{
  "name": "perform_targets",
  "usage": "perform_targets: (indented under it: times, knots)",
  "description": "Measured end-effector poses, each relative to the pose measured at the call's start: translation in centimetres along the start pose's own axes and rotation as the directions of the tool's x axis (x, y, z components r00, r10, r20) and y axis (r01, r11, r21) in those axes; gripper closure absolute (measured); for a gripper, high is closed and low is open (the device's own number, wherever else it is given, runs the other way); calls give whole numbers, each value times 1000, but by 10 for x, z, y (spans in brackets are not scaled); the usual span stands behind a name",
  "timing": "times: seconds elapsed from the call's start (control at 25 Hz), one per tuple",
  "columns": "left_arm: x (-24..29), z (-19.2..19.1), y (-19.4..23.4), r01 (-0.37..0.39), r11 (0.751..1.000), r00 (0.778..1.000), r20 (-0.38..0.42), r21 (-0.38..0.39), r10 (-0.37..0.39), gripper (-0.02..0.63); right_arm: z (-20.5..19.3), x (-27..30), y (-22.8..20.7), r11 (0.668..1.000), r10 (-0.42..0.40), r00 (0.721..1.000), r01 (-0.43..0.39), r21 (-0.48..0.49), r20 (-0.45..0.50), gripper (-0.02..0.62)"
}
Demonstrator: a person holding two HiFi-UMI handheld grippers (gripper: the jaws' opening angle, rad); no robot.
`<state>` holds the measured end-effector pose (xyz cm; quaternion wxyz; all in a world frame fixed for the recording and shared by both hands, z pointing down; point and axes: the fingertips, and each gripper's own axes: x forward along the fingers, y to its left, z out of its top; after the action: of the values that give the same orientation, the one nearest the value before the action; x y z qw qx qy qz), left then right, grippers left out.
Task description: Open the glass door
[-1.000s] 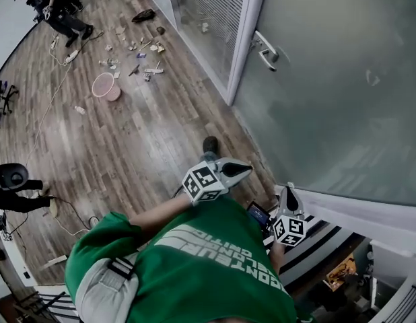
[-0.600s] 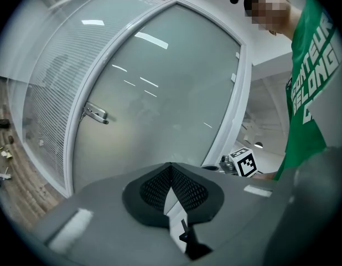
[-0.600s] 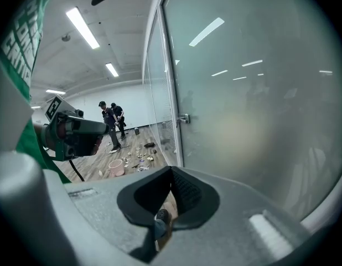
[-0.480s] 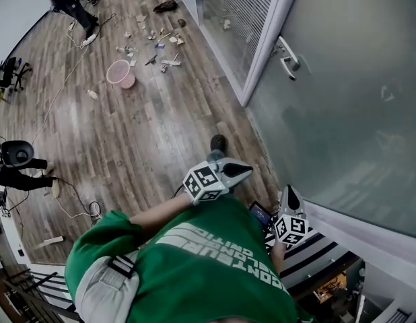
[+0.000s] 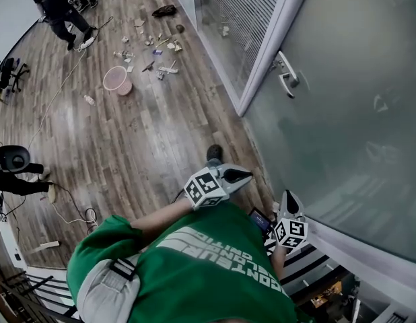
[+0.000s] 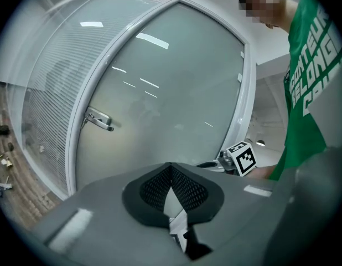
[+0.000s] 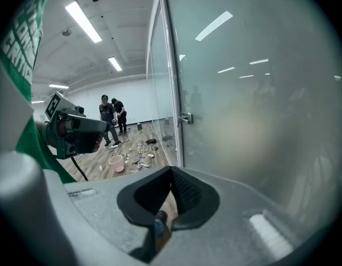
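Straight ahead and to the right in head view: frosted glass door (image 5: 349,120), upright, long axis vertical, grey-white face turned toward the person, framed in white. Looks flush w/ the slatted-blind glass panel (image 5: 238,19) beside it, so prob. closed, though the wide-angle bend makes that hard to confirm. Silver lever door handle (image 5: 286,75) at the door's edge next to that panel, mid-height; lever about level, long axis running across the pane away from the frame. Left gripper (image 5: 243,175) low over the wood floor (image 5: 147,133), aimed doorward, fingers pressed together, nothing between. Right gripper (image 5: 290,199) near the door's bottom rail, well short of the handle, fingers likewise pressed together, empty. Both clear of the glass. Pink basket (image 5: 116,79) and scattered litter farther down the floor.
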<state>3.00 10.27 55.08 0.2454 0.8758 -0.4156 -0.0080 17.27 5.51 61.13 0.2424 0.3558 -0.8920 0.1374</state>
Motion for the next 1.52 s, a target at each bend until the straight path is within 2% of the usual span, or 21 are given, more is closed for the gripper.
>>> perform_targets:
  times: [0.2,0.44,0.48,0.76,0.92,1.0,1.12,1.24,1.36,1.52]
  knots:
    - [16,23,28,34,998,999,-3,43,-34,591,38,40,-8,998,17,1000,-17,-57,-8,601]
    - [24,68,75,27,996,999,18,88,-29,591,92,95,-16,988,31,999,-34,-153,-23,596]
    - [24,76,82,22,996,999,26,90,-25,591,100,104,-16,986,36,999,-40,-165,-26,574]
    - [14,98,151,-67,994,994,87,84,60,591,153,174,-20,952,57,997,-71,-297,-57,551]
    - [3,110,177,-94,995,991,104,40,90,591,178,215,-21,931,43,994,-77,-357,-100,533]
    - [-3,114,191,-104,994,989,111,32,100,591,186,238,-20,913,24,988,-83,-400,-150,517]
    - [-11,117,210,-105,994,988,117,38,100,591,188,268,-19,864,-37,970,-90,-495,-242,483]
    - [-14,127,230,-108,992,989,113,63,100,591,196,290,-21,830,-79,961,-83,-551,-263,483]
    - [-19,140,239,-124,990,986,117,71,115,591,201,301,-27,821,-104,953,-79,-566,-284,483]
    - [-15,136,252,-142,988,985,106,62,135,591,200,320,-39,828,-109,932,-108,-550,-346,483]
